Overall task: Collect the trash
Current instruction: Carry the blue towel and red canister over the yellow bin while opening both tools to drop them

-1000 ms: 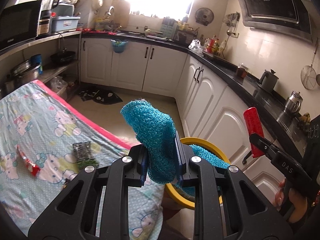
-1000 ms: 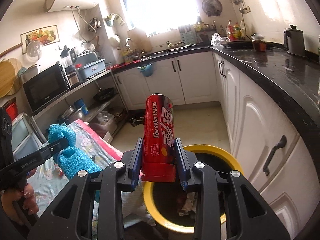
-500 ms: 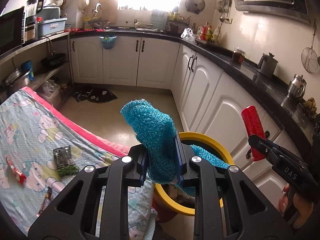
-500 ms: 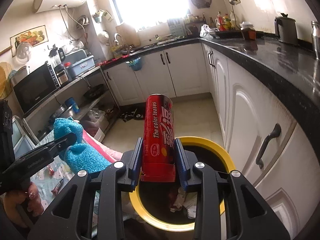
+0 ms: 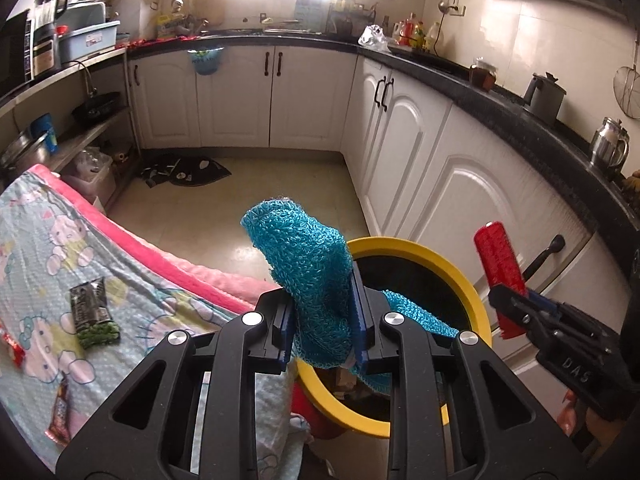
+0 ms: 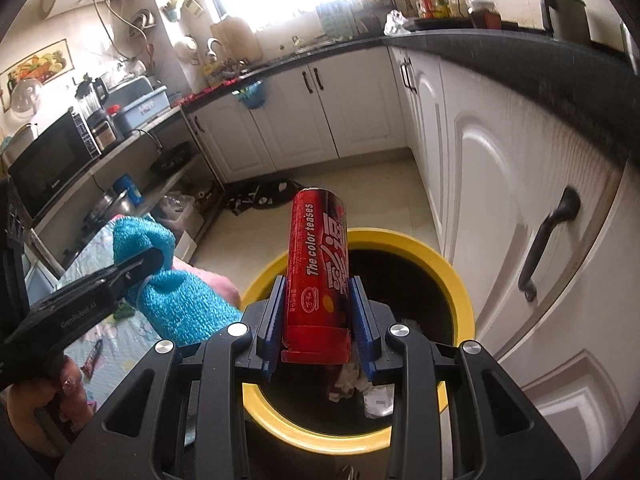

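My left gripper (image 5: 322, 320) is shut on a teal knitted cloth (image 5: 308, 268) and holds it over the near left rim of a yellow-rimmed trash bin (image 5: 444, 264). My right gripper (image 6: 316, 320) is shut on a red can-shaped tube (image 6: 318, 264), upright above the bin's opening (image 6: 460, 292). The bin holds crumpled paper trash (image 6: 360, 384). The tube also shows in the left wrist view (image 5: 498, 264), and the cloth in the right wrist view (image 6: 172, 296).
A table with a Hello Kitty cloth (image 5: 48, 264) stands left of the bin, with a dark snack wrapper (image 5: 90, 312) and other small wrappers (image 5: 58, 412) on it. White cabinets (image 5: 460, 192) under a black counter run along the right. A dark mat (image 5: 188, 168) lies on the floor.
Both grippers have moved forward and down toward the bin, which now sits larger and closer under them. Both still hold their items.
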